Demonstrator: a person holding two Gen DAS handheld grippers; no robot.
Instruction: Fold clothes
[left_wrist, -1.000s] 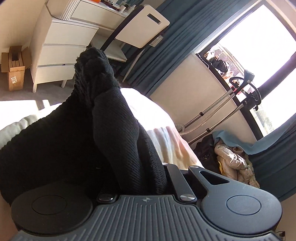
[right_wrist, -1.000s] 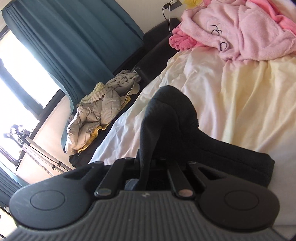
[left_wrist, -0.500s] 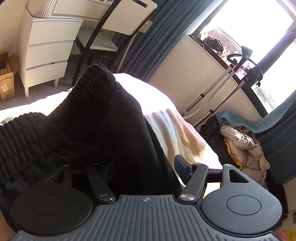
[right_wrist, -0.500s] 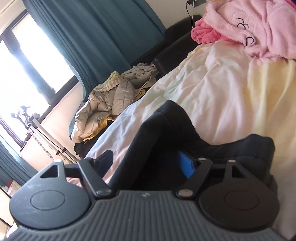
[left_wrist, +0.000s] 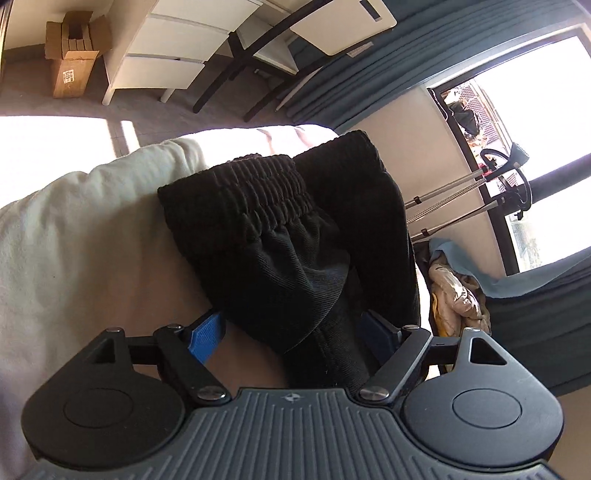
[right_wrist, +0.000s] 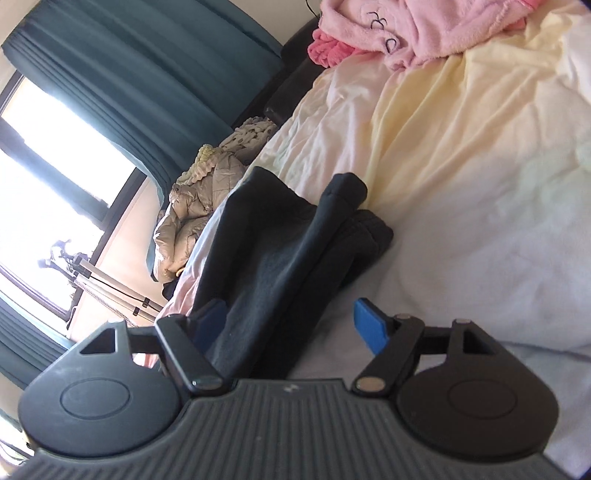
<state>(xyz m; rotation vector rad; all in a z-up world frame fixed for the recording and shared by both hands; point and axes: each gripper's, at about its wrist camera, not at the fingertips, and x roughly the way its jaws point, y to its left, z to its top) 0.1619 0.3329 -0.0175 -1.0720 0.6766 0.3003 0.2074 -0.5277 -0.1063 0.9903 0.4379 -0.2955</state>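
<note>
Black trousers (left_wrist: 295, 236) lie folded on the cream bed sheet (left_wrist: 85, 236), elastic waistband on top. My left gripper (left_wrist: 291, 332) is open, its blue pads (left_wrist: 205, 334) spread on either side of the near end of the cloth, which lies loose between them. In the right wrist view the trousers (right_wrist: 280, 254) lie folded on the sheet (right_wrist: 461, 206). My right gripper (right_wrist: 291, 321) is open, with the cloth's near end between the blue pads (right_wrist: 371, 325), not clamped.
A pink fleece robe (right_wrist: 413, 29) lies at the head of the bed. A beige jacket (right_wrist: 192, 218) lies on a dark sofa beside the bed. White drawers (left_wrist: 177, 48), a chair (left_wrist: 314, 29) and a cardboard box (left_wrist: 74, 59) stand on the floor beyond.
Both grippers held the trousers raised a second ago. They have lowered the cloth onto the bed, opened and let go; the trousers now lie folded.
</note>
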